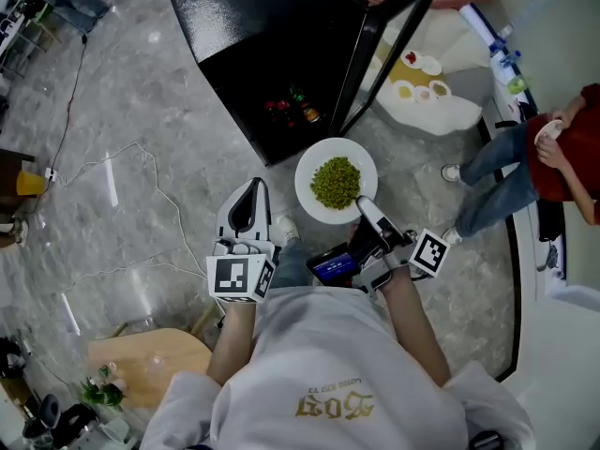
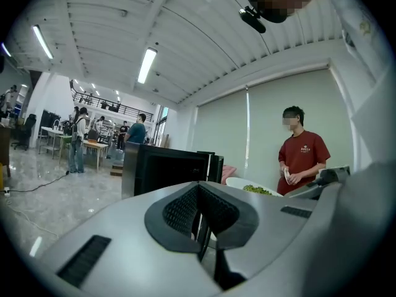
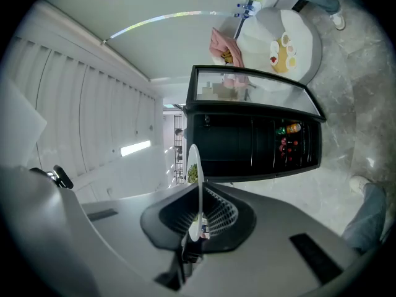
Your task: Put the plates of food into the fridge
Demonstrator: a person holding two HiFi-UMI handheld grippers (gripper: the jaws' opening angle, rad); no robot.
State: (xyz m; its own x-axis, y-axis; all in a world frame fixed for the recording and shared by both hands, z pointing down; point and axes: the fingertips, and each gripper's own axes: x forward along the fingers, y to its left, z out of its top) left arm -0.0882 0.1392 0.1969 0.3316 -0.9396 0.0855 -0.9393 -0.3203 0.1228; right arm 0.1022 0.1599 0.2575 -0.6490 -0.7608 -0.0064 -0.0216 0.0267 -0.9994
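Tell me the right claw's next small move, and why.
Probably ease the plate forward and down toward the fridge opening. The right claw is shut on the plate's rim, the green food lies on it, and the fridge door stands open just ahead, so the way in looks clear.
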